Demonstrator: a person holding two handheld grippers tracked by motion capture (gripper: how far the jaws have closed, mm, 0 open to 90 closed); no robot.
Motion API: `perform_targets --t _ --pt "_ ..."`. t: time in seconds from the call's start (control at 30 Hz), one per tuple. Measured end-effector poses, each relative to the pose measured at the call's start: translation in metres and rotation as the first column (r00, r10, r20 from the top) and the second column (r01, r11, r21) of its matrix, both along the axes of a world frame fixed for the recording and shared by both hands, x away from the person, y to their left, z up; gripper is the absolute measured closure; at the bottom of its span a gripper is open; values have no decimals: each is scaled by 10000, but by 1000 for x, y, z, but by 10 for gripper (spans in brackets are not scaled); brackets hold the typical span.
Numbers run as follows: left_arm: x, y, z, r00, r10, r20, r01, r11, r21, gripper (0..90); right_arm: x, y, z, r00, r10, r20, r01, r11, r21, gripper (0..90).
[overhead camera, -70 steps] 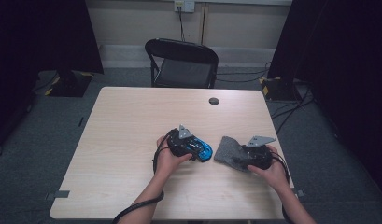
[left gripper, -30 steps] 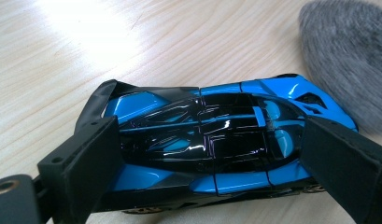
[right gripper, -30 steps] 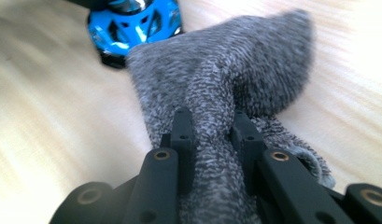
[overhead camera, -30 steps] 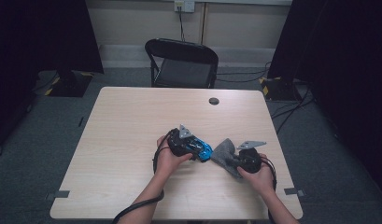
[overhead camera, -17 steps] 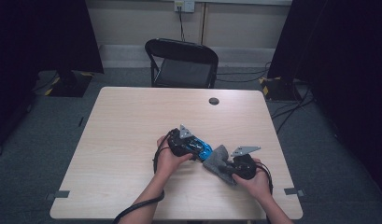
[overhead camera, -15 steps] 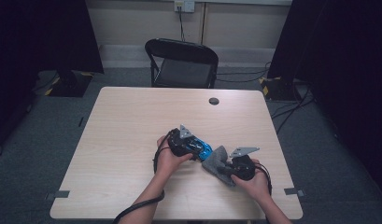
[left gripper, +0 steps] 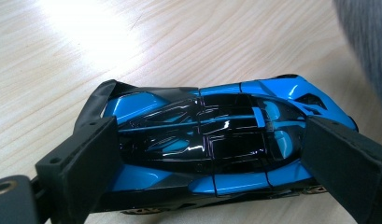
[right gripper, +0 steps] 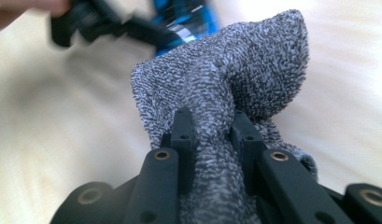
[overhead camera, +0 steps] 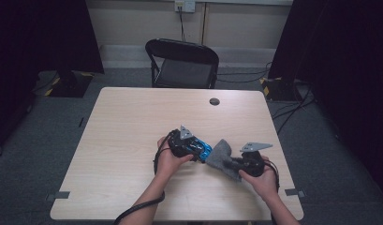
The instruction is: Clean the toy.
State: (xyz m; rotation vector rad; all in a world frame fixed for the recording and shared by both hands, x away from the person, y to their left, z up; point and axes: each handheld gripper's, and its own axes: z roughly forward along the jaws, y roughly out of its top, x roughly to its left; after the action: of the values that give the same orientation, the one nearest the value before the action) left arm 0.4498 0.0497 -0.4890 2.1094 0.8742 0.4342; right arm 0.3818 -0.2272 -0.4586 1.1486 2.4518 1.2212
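A blue toy car (left gripper: 216, 149) is pinched lengthwise between the jaws of the left gripper (overhead camera: 198, 151), wheels down on the table (overhead camera: 133, 140). A grey cloth (right gripper: 226, 93) is clamped, bunched, between the jaws of the right gripper (right gripper: 212, 126). The cloth's free end is held just beside the car, near the table's front right.

On the table (overhead camera: 133, 140), the toy car (overhead camera: 202, 150) lies just left of the cloth (overhead camera: 222, 157), chair (overhead camera: 182, 61) behind.

Dim room, glare, blurred background
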Motion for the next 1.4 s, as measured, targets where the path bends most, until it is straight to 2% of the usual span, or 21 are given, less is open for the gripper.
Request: perform_targets --t 0.03,0.17,0.3,0.43,0.6,0.73,0.93,1.1,1.4 --pt "0 0 0 10000 -28 -18 28 10000 27 49 7 -10 4 9989 -464 63 463 9989 61 752" --pt "0 -1 1 10000 -61 -70 62 10000 25 49 20 -22 2 9918 -1269 154 1270 9919 -68 752" --pt "0 -1 1 9999 -95 -106 95 9999 42 48 29 -23 -3 9875 -1574 117 1577 9866 -411 752" --pt "0 -1 1 9999 -112 -110 113 9999 36 49 35 -19 -9 9840 -1778 84 1780 9831 -437 752" --pt "0 -1 1 9998 -168 -94 169 9998 59 49 38 -8 -19 9841 -1775 -17 1772 9828 -525 752" --pt "0 -1 1 9998 -166 -122 167 9998 73 49 37 1 -26 9881 -1535 -96 1521 9847 -849 752" --pt "0 -2 1 9998 -164 -104 165 9998 88 49 33 0 -27 9891 -1451 -237 1432 9875 -659 752" --pt "0 -2 1 9998 -172 -107 173 9998 88 48 23 4 -26 9947 -978 -325 961 9941 -502 752" --pt "1 -2 1 9998 -154 -141 155 9999 76 48 12 5 -26 9974 -567 -442 555 9981 -266 752"
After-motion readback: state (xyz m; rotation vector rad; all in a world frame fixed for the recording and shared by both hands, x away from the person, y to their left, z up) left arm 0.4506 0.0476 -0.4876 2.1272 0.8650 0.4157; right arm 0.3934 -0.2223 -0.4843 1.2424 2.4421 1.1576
